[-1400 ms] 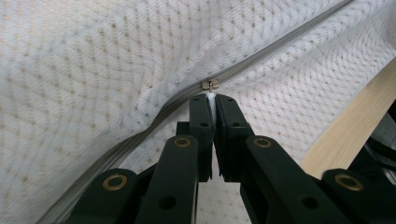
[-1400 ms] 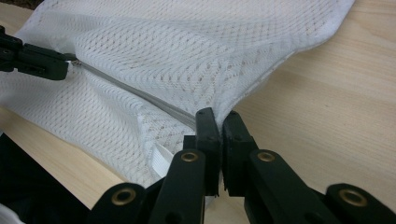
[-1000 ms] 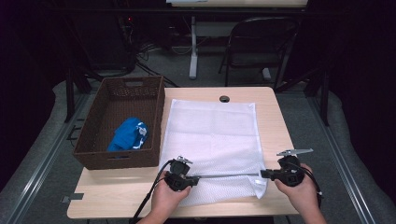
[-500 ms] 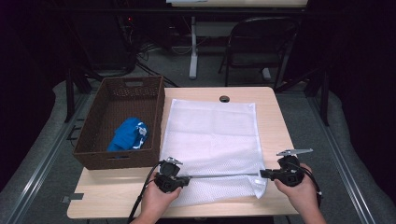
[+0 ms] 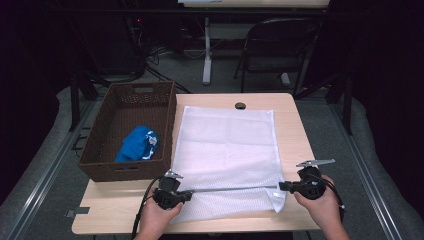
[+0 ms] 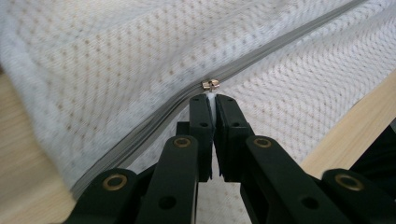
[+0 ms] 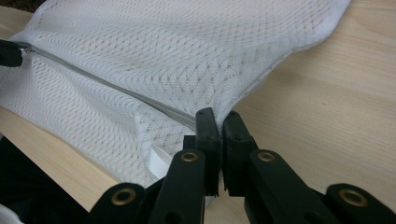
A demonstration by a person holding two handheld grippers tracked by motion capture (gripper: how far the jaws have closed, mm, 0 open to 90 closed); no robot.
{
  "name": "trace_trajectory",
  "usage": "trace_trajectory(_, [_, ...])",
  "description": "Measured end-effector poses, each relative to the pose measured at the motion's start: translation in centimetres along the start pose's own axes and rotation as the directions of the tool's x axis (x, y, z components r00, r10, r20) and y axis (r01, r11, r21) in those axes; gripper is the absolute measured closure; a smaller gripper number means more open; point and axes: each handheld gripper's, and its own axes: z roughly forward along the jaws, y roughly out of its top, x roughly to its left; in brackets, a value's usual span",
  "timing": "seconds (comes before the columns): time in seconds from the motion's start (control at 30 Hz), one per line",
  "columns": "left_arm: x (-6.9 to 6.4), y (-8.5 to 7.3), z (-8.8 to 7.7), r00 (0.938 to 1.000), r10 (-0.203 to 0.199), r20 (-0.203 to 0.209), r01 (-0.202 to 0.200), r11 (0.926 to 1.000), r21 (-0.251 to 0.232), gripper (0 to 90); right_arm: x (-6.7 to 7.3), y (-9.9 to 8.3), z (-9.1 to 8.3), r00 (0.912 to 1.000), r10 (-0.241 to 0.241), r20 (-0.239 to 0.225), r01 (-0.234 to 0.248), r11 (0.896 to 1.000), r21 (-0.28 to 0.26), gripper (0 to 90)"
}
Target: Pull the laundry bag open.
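Wooden table (image 5: 295, 130) carries your white mesh bag (image 5: 225, 150) at centre frame; your left gripper (image 6: 212, 100) pinches its zipper pull (image 6: 210, 85), your right gripper (image 7: 218, 116) clamps the bag's lower-right corner.

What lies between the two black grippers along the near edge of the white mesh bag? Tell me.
In the high view, the bag's grey zipper line runs taut across the white mesh laundry bag from the left gripper to the right gripper.
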Motion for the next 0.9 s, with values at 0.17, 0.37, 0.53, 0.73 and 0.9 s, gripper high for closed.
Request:
trace_trajectory(0.17, [0.4, -0.4, -0.4, 0.9999, -0.011, 0.002, 0.011, 0.9999, -0.006, 86.9, -0.1, 0.0, 0.0, 1.0, 0.002, 0.001, -0.002, 1.0, -0.001, 87.3])
trace_trajectory(0.37, [0.8, -0.8, -0.9, 0.9999, -0.015, -0.008, 0.015, 0.9998, -0.014, 86.9, -0.2, 0.0, 0.0, 1.0, 0.009, 0.003, -0.009, 1.0, 0.006, 87.4])
trace_trajectory(0.53, [1.0, -1.1, -1.3, 0.9998, -0.016, -0.011, 0.016, 0.9998, -0.009, 86.9, -0.3, -0.1, 0.1, 0.9999, 0.011, 0.001, -0.011, 1.0, 0.007, 87.3])
trace_trajectory(0.73, [1.6, -1.6, -1.9, 0.9994, -0.022, -0.026, 0.022, 0.9997, -0.009, 86.9, -0.4, -0.1, 0.0, 0.9999, 0.011, 0.01, -0.011, 1.0, 0.002, 87.3])
trace_trajectory(0.9, [2.2, -2.0, -2.4, 0.9987, -0.036, -0.036, 0.036, 0.9993, -0.009, 86.9, -0.5, -0.1, 0.0, 0.9998, 0.015, 0.015, -0.015, 1.0, 0.008, 87.3])
